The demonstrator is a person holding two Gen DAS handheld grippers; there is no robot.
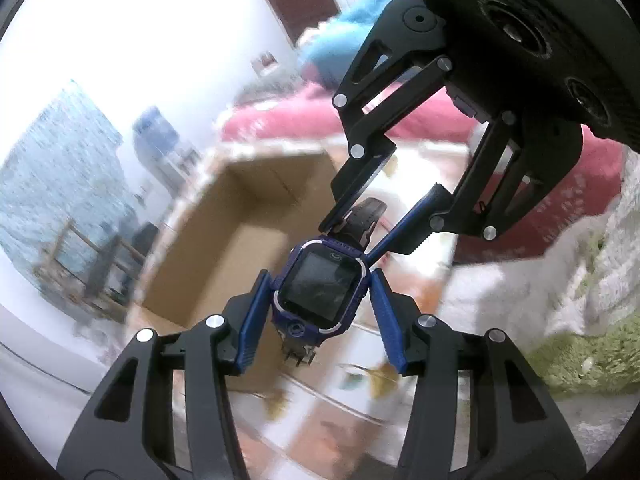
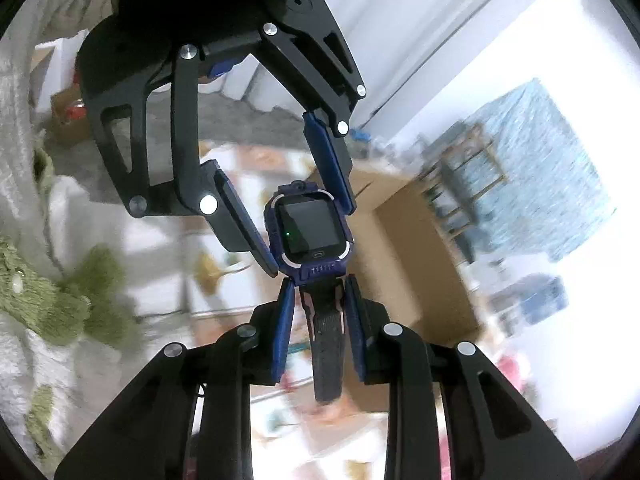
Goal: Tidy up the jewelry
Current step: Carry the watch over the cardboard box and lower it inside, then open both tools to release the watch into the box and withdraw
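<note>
In the left wrist view, our left claw (image 1: 322,300) sits nearest, its blue pads on either side of the case of a blue smartwatch (image 1: 322,288), clenched on it across the case. The watch face looks straight up at this camera, dark and scuffed, with a short stub of strap hanging below the case. Just beyond, the right claw (image 1: 352,240) reaches in from the upper right, and its tips meet the black strap (image 1: 368,216) right at the top of the case.

The right wrist view gives us the opposite end. Here our right claw (image 2: 320,320) is in the foreground, its pads closed on the black strap (image 2: 329,344), which runs back toward the lens; only this view shows the strap's length. Past it sits the watch (image 2: 308,226), showing a small green dot on its screen that the other camera does not catch, and the left claw (image 2: 308,216) comes down from above, gripping the case on both sides.

So the watch hangs in the air between the two claws, above everything else.

Farther off, all blurred: a cardboard box (image 1: 240,216) standing open, a green and white fuzzy textile (image 2: 48,300) at the side, pink bedding (image 1: 280,116) seen only from the left wrist, and a blue curtain (image 2: 548,168) on a bright wall.
</note>
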